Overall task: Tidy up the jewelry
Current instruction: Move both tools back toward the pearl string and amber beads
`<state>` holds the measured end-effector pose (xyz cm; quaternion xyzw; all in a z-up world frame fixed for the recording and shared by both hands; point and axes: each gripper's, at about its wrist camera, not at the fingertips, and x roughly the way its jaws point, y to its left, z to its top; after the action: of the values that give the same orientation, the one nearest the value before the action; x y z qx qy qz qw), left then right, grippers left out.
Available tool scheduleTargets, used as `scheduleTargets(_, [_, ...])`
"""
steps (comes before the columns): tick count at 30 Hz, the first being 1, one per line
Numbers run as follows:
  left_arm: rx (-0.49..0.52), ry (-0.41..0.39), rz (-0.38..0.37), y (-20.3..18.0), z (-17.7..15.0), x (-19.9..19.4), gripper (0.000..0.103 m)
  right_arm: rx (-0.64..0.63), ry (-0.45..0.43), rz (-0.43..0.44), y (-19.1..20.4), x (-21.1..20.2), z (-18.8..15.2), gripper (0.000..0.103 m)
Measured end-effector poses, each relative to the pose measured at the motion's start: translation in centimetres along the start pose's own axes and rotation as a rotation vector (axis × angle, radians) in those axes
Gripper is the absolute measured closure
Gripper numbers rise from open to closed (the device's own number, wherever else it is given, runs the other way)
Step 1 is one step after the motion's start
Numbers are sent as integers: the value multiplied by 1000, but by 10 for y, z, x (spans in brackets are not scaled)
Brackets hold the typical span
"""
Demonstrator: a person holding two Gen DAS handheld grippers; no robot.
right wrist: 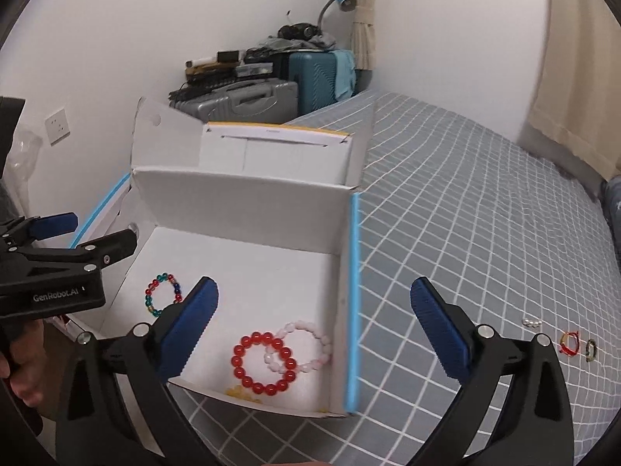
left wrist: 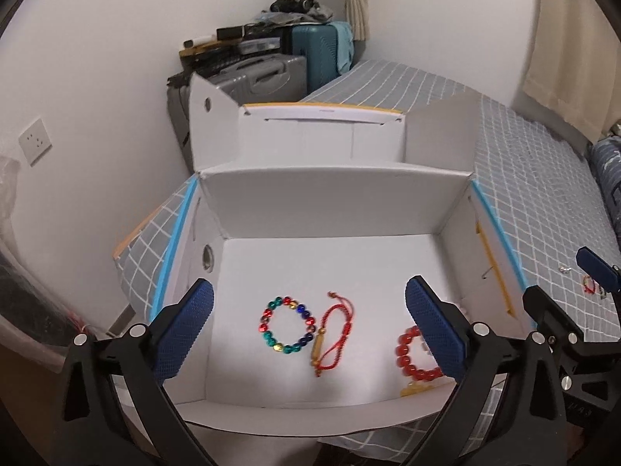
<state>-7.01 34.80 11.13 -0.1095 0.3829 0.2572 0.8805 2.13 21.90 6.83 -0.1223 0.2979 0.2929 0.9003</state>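
1. The white cardboard box (left wrist: 330,209) sits open on the bed (right wrist: 465,202), flaps raised, presumably so pieces can be lowered in from above.
2. Left tool (left wrist: 310,330) and right tool (right wrist: 314,330) both stand spread and empty above the box.
3. On the box floor lie a multicoloured bead bracelet (left wrist: 288,325), a red cord bracelet (left wrist: 330,334) and a red bead bracelet (right wrist: 264,363).
4. Only the right wrist view shows the pink bead bracelet (right wrist: 310,345) overlapping the red one.
5. Small rings (right wrist: 578,343) lie on the bed, well apart from the box, seemingly unsorted.
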Motion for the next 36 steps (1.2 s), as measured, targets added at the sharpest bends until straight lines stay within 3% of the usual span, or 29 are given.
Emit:
scheduleTargets(11, [64,-5,-102,-58,11,-4,6,84,-41,-110,-71,-35,-8,7])
scheduleTargets(19, [142,-16,-161,-121,21,-7,6,157,-53,-183,-133,-54,-19,7])
scheduleTargets(25, [211,-22,-211,-182,26,-7,6,216,-55,-238,-180,-69,-34,7])
scheduleTargets(36, [338,5,-351,-317,21,5,6,353,-3,-377,-274,-104,-99,7])
